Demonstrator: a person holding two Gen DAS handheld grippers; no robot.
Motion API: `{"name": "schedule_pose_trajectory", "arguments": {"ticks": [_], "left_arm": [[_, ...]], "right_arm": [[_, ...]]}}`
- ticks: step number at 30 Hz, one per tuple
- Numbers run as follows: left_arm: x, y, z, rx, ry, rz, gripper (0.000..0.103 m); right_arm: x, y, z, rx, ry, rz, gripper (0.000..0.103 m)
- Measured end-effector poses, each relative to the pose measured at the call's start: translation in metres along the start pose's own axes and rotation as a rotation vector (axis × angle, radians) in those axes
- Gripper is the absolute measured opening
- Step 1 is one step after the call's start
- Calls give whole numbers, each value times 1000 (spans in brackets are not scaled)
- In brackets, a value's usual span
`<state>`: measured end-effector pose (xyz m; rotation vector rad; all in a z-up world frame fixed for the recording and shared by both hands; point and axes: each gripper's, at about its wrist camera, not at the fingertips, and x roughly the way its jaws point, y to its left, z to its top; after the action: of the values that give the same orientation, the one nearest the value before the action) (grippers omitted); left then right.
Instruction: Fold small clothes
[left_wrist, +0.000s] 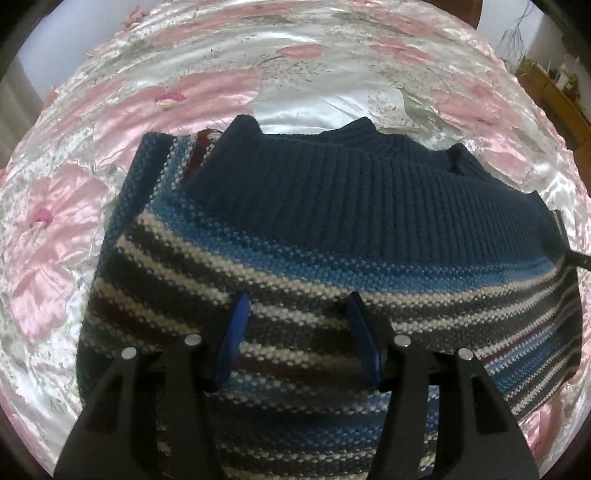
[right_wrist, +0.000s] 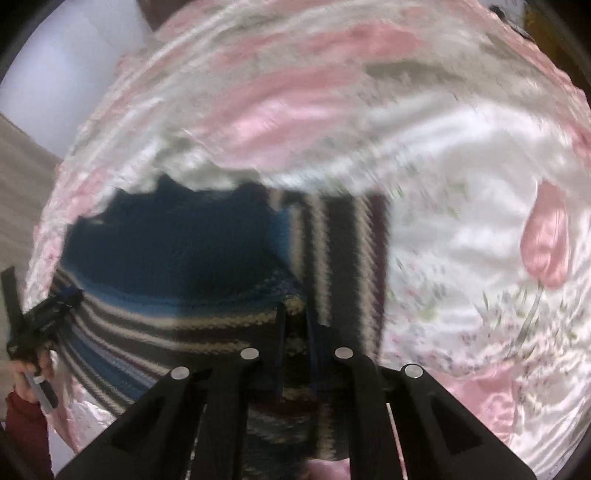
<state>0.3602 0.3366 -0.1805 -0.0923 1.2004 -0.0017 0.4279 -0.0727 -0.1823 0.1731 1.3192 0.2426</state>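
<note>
A small knit sweater (left_wrist: 332, 236) lies on the bed, navy ribbed band at the far side, with blue, white, grey and maroon stripes nearer me. My left gripper (left_wrist: 299, 295) hovers over the striped part, open, its blue pads (left_wrist: 236, 332) wide apart with nothing between them. The right wrist view is blurred by motion. In it the sweater (right_wrist: 177, 251) lies to the left, and a striped flap (right_wrist: 343, 258) runs upward. My right gripper (right_wrist: 295, 317) is shut on the sweater's striped edge, its fingers nearly together. The left gripper (right_wrist: 44, 314) shows at the far left, held by a hand.
A shiny satin bedspread (left_wrist: 177, 96) with pink flowers covers the whole bed around the sweater. A wooden shelf (left_wrist: 554, 92) with small items stands beyond the bed at the right. A red sleeve (right_wrist: 26, 424) shows at the lower left of the right wrist view.
</note>
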Motion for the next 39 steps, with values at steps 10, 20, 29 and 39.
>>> {"name": "schedule_pose_trajectory", "arguments": {"ticks": [10,20,29,39], "left_arm": [[-5,-8,2,3,2,49,54],[-37,-47,-5,38,-30,-14,70],[-16,-53,-9,45,6,-7,70],[-6,-49,-12,61,9,-12,72]], "right_arm": [[-15,6,-9,5,-16,4,24],[-66,-8,-57,31,-1,-15,69],[-36,-16,-62,61,62,14,72],[-16,-26,-59,99,76,50,64]]}}
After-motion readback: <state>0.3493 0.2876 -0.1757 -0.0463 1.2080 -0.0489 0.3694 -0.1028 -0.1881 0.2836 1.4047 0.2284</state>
